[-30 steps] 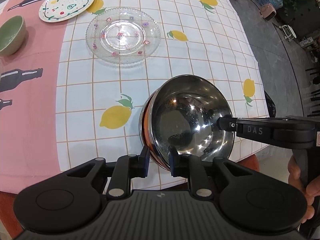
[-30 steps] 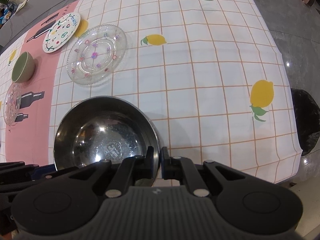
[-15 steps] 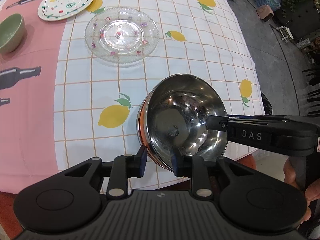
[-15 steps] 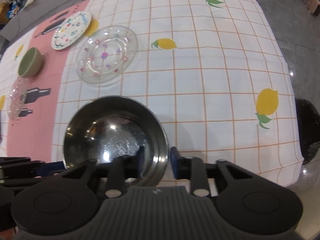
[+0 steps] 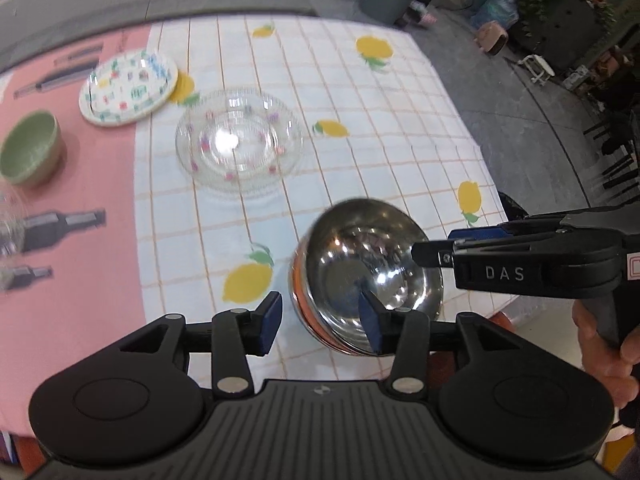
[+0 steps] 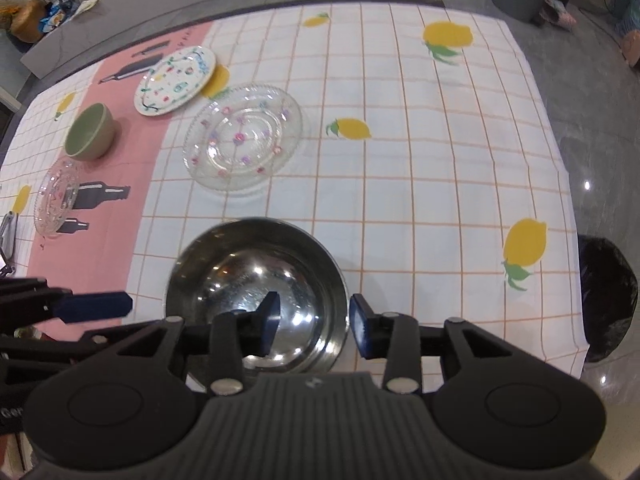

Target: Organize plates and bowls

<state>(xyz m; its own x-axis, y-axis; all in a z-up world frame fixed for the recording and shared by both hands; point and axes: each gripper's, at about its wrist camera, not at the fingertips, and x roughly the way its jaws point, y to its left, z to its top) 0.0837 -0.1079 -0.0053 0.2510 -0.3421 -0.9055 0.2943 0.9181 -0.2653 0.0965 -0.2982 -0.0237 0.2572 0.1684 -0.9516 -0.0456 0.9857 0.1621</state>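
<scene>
Steel mixing bowl (image 6: 256, 292) rests near the counter's (image 6: 420, 184) front edge, apparently just placed. Both sets of jaws are opening, straddling its rim without pressing. Left to sort, I judge: glass plate (image 6: 244, 136), painted plate (image 6: 175, 79), green bowl (image 6: 90, 132), small glass dish (image 6: 56, 196). The left-wrist view is blurred; the steel bowl's near side is hidden.
</scene>
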